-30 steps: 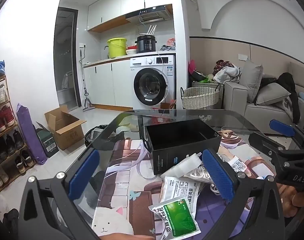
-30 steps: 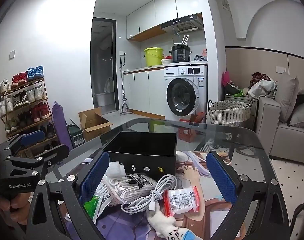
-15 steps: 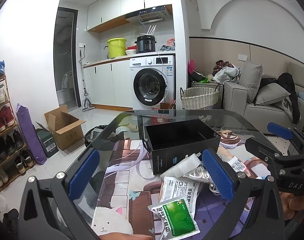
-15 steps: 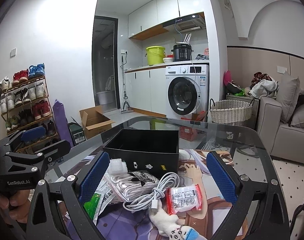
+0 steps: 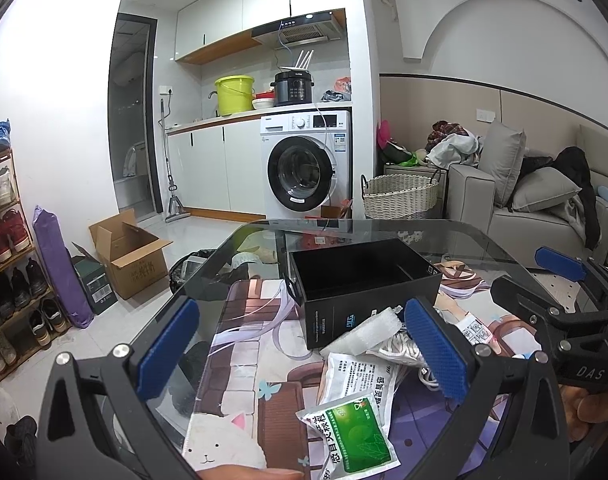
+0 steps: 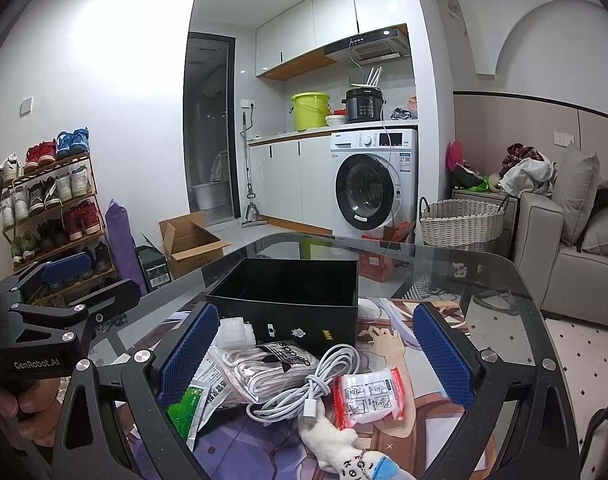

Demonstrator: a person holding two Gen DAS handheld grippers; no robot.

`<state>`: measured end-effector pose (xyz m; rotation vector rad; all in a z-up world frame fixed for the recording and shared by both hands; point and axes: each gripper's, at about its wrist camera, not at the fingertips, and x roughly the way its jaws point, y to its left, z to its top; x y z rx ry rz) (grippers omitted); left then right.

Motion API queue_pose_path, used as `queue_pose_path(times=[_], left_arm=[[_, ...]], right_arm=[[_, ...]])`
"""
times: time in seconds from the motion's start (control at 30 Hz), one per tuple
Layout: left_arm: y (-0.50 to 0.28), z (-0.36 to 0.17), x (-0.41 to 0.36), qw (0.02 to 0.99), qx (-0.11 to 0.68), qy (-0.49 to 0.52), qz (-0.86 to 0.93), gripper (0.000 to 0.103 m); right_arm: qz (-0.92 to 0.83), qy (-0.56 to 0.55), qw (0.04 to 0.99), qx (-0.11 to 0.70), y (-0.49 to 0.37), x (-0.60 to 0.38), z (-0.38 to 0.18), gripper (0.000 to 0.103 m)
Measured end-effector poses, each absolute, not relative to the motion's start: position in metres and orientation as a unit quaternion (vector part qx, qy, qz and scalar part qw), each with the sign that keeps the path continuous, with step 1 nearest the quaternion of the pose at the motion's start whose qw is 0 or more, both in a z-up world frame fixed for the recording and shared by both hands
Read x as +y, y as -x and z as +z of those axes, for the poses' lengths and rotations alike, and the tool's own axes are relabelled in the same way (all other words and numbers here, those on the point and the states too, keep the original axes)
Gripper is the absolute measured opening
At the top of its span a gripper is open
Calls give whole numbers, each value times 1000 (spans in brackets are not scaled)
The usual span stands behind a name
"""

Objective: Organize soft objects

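An open black box (image 6: 292, 292) stands on the glass table (image 6: 484, 272); it also shows in the left wrist view (image 5: 368, 280). In front of it lies a pile: white foam piece (image 6: 234, 332), bagged white laces (image 6: 272, 368), white cable (image 6: 328, 380), red-edged sachet (image 6: 368, 396), green sachet (image 5: 352, 436), plush toy (image 6: 340, 448). My left gripper (image 5: 304, 352) is open and empty above the table's left part. My right gripper (image 6: 316, 356) is open and empty above the pile.
The table carries a printed cartoon mat (image 5: 248, 360). Beyond it are a cardboard box (image 5: 132, 252), a washing machine (image 5: 308, 168), a wicker basket (image 5: 400, 196), a sofa (image 5: 536, 200) and a shoe rack (image 6: 48, 208).
Both grippers have shifted only slightly. The right gripper has drifted a little lower and nearer the pile. Both stay open.
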<state>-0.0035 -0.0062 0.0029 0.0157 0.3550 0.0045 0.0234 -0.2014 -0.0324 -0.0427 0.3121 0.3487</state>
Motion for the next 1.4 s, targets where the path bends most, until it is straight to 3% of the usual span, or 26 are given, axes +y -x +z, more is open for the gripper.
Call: queue_pose_path(times=[1.4], left_arm=[[-11,-5,0,974,226,6,-15,103]], right_arm=[[178,13,968,176,-30,-206,-28,100]])
